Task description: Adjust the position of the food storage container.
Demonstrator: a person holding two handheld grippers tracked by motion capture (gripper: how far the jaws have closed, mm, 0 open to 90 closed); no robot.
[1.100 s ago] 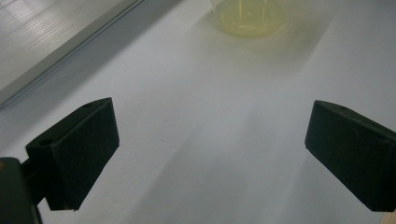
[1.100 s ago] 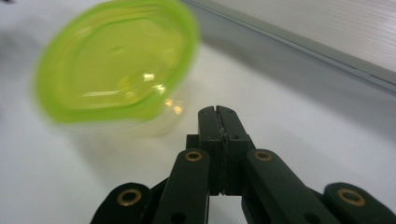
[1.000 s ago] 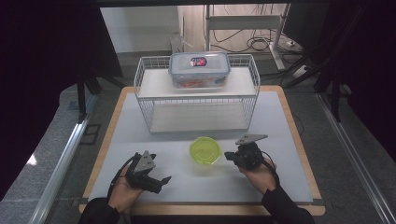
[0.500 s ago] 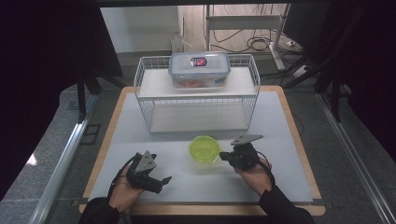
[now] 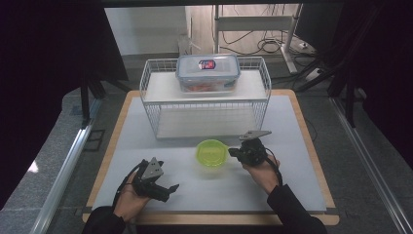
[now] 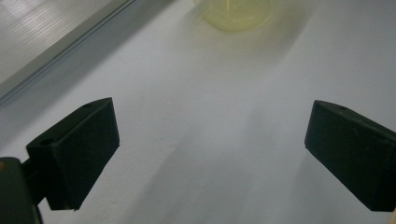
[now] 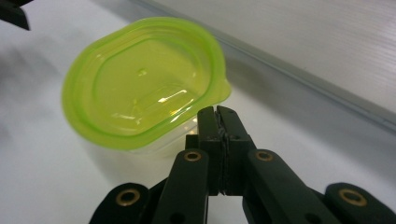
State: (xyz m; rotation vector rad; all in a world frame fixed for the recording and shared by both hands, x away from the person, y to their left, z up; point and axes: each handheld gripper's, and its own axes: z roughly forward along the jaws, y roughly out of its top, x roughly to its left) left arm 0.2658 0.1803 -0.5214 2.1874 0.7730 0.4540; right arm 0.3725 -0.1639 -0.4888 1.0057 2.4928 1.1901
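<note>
A small clear tub with a lime-green lid (image 5: 212, 152) sits on the white mat just in front of the wire rack. My right gripper (image 5: 232, 152) is at the tub's right side. In the right gripper view its jaws are shut together, and my right gripper (image 7: 217, 112) has its tips at the rim of the green lid (image 7: 140, 79); whether they pinch the rim I cannot tell. My left gripper (image 5: 168, 188) rests low at the front left of the mat, open. In the left gripper view my left gripper (image 6: 210, 154) has nothing between its jaws, with the tub (image 6: 236, 16) far ahead.
A white wire rack (image 5: 148, 100) stands at the back of the mat, and a clear lidded food box (image 5: 208, 73) rests on its top shelf. The mat lies on a wooden board (image 5: 311, 146). Dark floor and metal rails flank the table.
My right gripper has moved a little left and away from me, closer to the tub's rim. The left gripper has stayed put.
</note>
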